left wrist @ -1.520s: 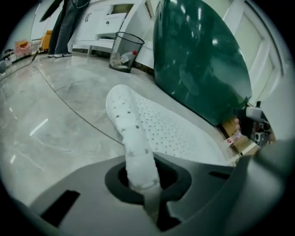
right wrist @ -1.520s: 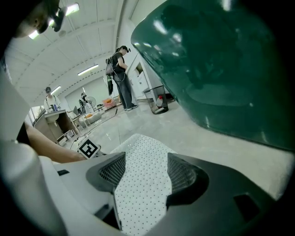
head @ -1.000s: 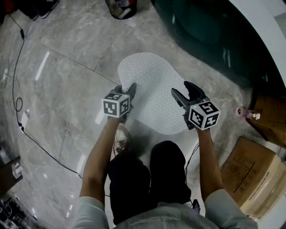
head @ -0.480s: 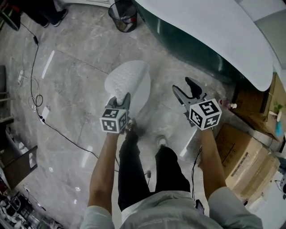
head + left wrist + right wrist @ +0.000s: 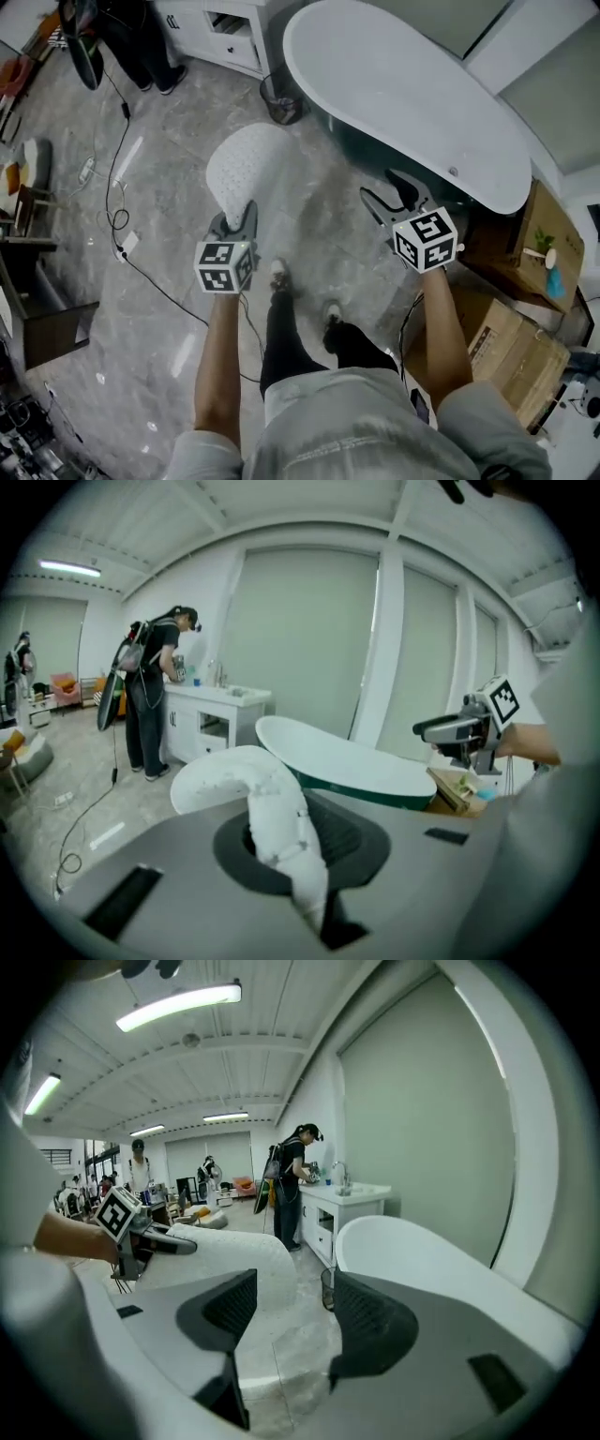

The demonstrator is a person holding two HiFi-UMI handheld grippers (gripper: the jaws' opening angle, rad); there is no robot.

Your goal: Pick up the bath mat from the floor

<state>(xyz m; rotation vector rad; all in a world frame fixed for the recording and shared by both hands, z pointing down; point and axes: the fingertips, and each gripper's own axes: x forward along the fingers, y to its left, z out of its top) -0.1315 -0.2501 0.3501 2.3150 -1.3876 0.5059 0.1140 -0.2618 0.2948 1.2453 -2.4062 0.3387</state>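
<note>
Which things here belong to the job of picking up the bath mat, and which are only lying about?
For the job:
bath mat, held up off the floor
left gripper, shut on the mat's edge
right gripper, open and empty

Lying about:
bathtub
waste bin
cardboard boxes

One bath mat [image 5: 246, 169], one bathtub [image 5: 403, 94], one waste bin [image 5: 281, 99].
</note>
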